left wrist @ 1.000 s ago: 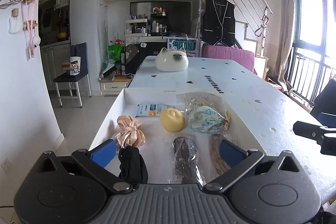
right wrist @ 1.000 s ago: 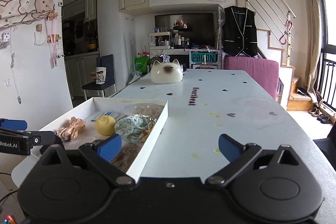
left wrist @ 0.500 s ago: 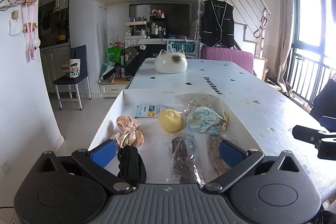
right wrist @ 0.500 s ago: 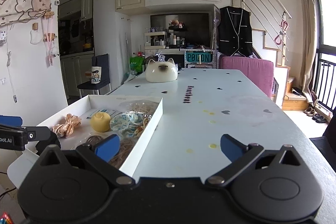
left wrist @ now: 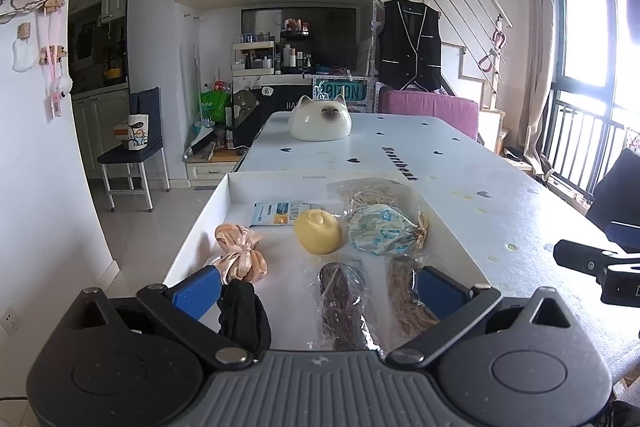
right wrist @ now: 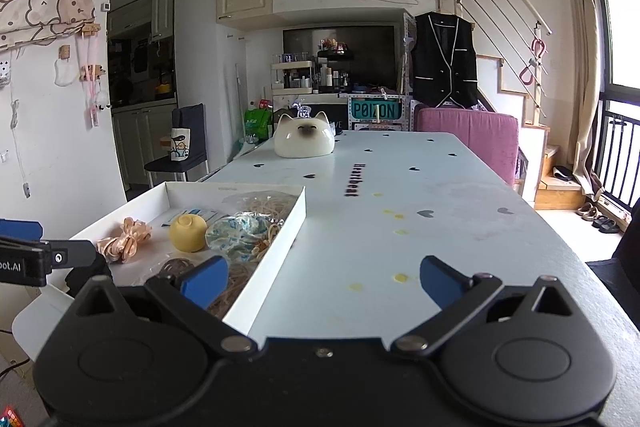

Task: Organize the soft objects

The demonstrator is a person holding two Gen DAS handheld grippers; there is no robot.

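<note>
Soft items in shallow white cardboard tray [left wrist: 236, 187] on pale heart-print table [right wrist: 440, 187] marked "Heartbeat"; teal "POIZON" sign [right wrist: 374, 111] behind; left gripper [left wrist: 318, 287], right gripper [right wrist: 320, 277] both spread, empty.

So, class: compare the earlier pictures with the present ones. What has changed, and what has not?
Only the viewpoints drifted slightly. Neither the left gripper nor the right gripper gripped or released anything; both remain open. Everything in the white tray lies as before.

black hand-held gripper [left wrist: 318, 289], blue fingertips [left wrist: 196, 291], round caps, silver screws
</note>
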